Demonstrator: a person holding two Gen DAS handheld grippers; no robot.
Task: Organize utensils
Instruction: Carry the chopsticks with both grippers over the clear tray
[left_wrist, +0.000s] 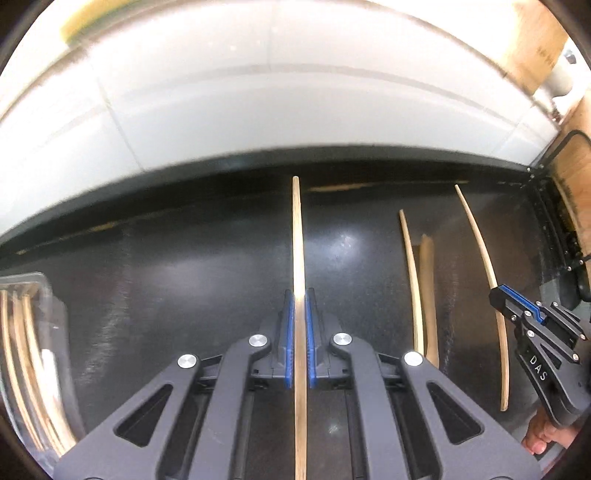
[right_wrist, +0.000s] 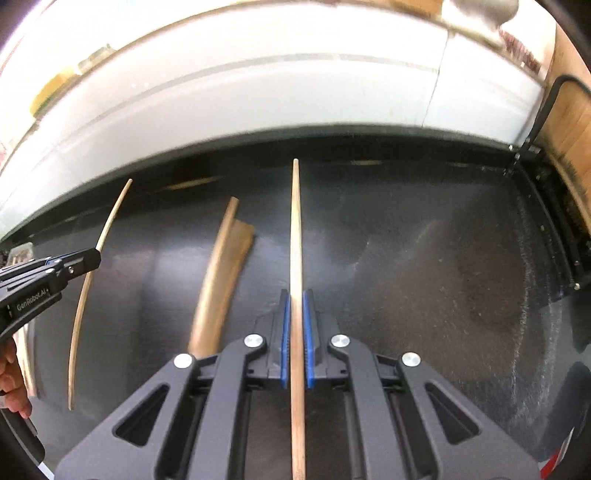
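Holding one chopstick (left_wrist: 297, 236) clamped in my left gripper (left_wrist: 299, 306) and another (right_wrist: 295, 229) in my right gripper (right_wrist: 294, 302), both over the black counter (left_wrist: 184, 258).

Even bright light, soft glare patches on dark counter (left_wrist: 343, 243), white wall (left_wrist: 258, 110) motion-blurred, heavy fisheye bending at edges, black corner vignette, grippers sharp

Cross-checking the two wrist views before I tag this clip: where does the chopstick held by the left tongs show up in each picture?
Left wrist view: the chopstick held by the left tongs runs up the picture's middle, clamped between the blue pads.
Right wrist view: the same chopstick curves along the left edge, gripped by the left tongs entering from the left.
Shared landmark: the loose chopstick on the black counter, lying between the two held sticks.
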